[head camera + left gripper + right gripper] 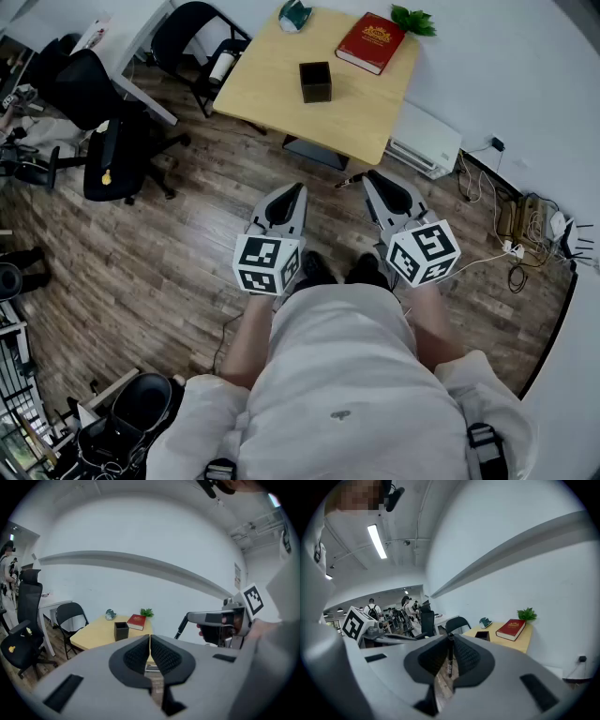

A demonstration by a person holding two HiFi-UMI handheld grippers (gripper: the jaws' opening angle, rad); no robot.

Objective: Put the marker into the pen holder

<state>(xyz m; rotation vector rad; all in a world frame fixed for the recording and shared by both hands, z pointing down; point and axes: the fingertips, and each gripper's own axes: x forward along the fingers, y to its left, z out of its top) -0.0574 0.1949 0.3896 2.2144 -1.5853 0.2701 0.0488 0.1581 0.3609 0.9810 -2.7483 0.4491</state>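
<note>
Right gripper [450, 641]: jaws closed on the marker [449, 660], a thin black barrel clamped between the pads, with one end projecting past the tips. Left gripper [150, 639]: jaws together, nothing between them. The pen holder [315, 82], a black open-topped box, stands near the middle of the table [272, 89], well apart from both grippers. A red book [371, 42] lies toward the far corner.

Likely faults:
- Marker pivots or slips in the clamp, because the barrel is narrow and smooth.
- Marker end strikes the holder rim on a tilted approach, and the holder probably slides or tips.
- Early release drops the marker onto the table.
</note>
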